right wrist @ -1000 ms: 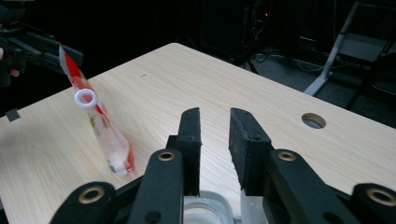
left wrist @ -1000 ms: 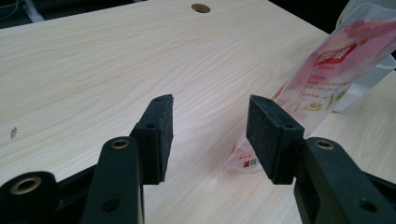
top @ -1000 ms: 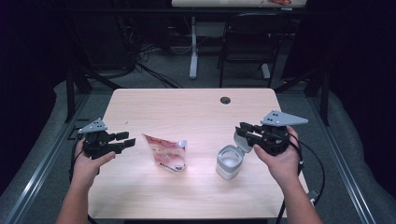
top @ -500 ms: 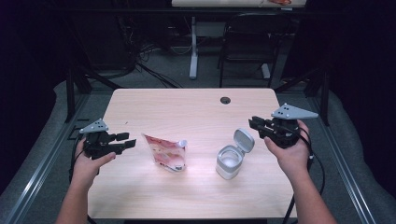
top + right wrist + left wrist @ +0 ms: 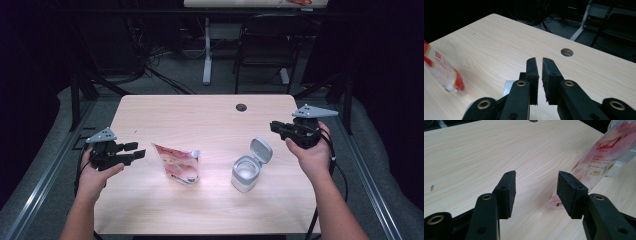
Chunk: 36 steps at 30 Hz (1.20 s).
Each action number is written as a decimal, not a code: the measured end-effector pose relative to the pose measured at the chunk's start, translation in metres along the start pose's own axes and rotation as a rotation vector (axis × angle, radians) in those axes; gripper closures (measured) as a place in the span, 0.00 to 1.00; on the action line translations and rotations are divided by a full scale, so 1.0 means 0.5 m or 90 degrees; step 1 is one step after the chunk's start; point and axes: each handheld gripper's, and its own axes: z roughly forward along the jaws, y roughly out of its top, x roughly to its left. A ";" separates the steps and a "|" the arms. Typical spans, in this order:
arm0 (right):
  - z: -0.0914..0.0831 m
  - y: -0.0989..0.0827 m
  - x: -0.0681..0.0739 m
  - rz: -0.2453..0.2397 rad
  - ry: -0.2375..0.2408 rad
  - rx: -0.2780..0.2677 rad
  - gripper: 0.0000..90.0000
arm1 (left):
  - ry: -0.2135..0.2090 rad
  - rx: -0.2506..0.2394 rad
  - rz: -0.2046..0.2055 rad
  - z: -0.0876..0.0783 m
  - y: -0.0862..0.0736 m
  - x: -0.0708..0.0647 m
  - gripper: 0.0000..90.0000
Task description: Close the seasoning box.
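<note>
A red and clear pouch [image 5: 177, 162] lies at the middle of the wooden table [image 5: 200, 120]. To its right stands a small clear container [image 5: 245, 174] with its white flip lid [image 5: 261, 150] tipped open. My left gripper [image 5: 136, 149] hovers left of the pouch, open and empty; in the left gripper view the pouch [image 5: 599, 160] lies just past its right jaw, and the left gripper [image 5: 536, 176] holds nothing. My right gripper [image 5: 274, 126] is up and right of the container. Its jaws have just been closing, and the right gripper [image 5: 539, 61] keeps a narrow gap with nothing in it.
A round cable hole [image 5: 241, 107] sits near the table's far edge. Beyond the table are a chair [image 5: 260, 45], a desk leg [image 5: 207, 50] and cables on a dark floor. Metal rails [image 5: 45, 170] run along both sides of the table.
My right hand has drawn away to the right from the container's lid, and its jaws have narrowed. The lid stays tipped open. The left hand and the pouch have not moved.
</note>
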 end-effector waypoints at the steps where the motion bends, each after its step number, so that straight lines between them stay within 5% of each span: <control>1: 0.003 -0.001 -0.001 0.001 -0.001 0.002 0.93 | 0.000 0.000 0.000 0.000 0.000 0.000 0.55; 22: 0.055 -0.088 -0.035 0.061 -0.009 0.031 1.00 | 0.000 0.003 -0.003 0.000 -0.003 0.002 0.55; 36: 0.056 -0.111 -0.032 0.064 -0.003 0.038 1.00 | 0.000 0.004 -0.001 -0.001 -0.003 0.003 0.54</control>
